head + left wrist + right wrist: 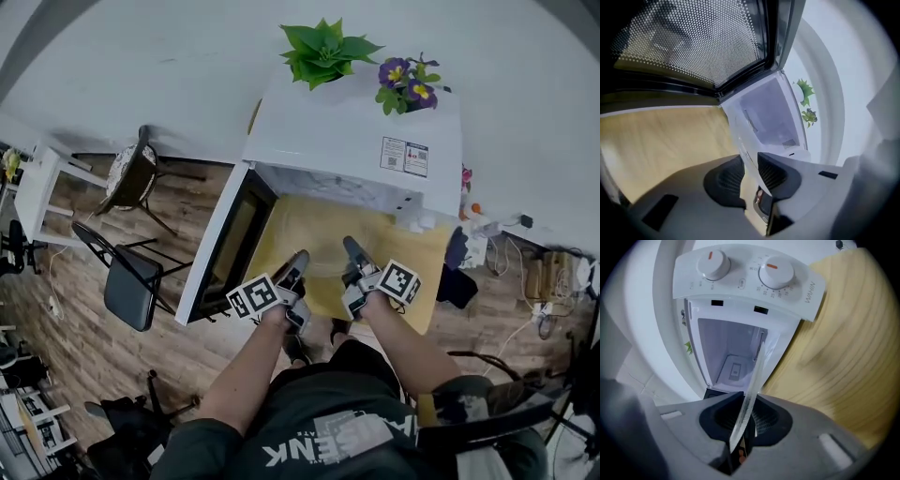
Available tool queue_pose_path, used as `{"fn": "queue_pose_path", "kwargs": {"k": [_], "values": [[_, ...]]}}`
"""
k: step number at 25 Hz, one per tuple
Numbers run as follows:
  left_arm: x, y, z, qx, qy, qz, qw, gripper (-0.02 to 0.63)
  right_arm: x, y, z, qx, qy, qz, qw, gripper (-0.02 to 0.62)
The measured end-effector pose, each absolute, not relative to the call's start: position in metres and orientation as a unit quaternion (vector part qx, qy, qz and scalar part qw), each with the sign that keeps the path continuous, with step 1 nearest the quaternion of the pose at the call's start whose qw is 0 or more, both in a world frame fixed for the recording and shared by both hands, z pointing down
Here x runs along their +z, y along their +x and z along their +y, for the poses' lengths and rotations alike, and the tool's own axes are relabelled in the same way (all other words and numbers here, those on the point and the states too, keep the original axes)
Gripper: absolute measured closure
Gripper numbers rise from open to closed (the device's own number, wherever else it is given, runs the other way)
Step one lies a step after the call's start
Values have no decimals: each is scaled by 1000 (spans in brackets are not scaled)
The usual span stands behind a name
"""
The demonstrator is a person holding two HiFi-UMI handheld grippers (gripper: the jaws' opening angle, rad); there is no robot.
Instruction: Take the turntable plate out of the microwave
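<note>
Yellow wood desk (412,253) is seen under a white microwave (356,131), door (230,244) swung open to the L, 2 potted plants (323,52) set on top. Turntable plate (751,390), clear glass, is held edge-on in front of the open cavity, above the desk. R gripper (746,414): jaws clamped narrow on its rim. L gripper (751,171): jaws narrow too, w/ a pale glass edge pinched between the pads. Both grippers are seen close together, just in front of the microwave
</note>
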State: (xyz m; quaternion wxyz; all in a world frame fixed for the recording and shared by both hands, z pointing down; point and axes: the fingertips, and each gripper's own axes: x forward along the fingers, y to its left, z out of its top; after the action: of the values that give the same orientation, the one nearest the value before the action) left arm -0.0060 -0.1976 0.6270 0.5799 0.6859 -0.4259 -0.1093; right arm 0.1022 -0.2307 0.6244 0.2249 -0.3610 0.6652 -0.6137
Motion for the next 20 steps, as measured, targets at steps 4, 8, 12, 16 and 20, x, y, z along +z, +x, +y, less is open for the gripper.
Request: {"fn": "queue_pose_path", "kwargs": {"k": [4, 8, 12, 16, 20], "values": [[609, -9, -183, -113, 707, -396, 575, 518, 603, 100, -213, -593, -371, 677, 230, 540], [587, -13, -158, -111, 727, -375, 563, 517, 582, 95, -187, -580, -380, 682, 232, 539], [563, -18, -138, -107, 751, -359, 544, 514, 549, 88, -165, -557, -376, 694, 258, 538], [542, -21, -119, -100, 768, -336, 536, 512, 507, 78, -145, -521, -348, 719, 302, 537], [522, -17, -103, -97, 783, -311, 530, 512, 486, 84, -121, -492, -375, 721, 311, 535]]}}
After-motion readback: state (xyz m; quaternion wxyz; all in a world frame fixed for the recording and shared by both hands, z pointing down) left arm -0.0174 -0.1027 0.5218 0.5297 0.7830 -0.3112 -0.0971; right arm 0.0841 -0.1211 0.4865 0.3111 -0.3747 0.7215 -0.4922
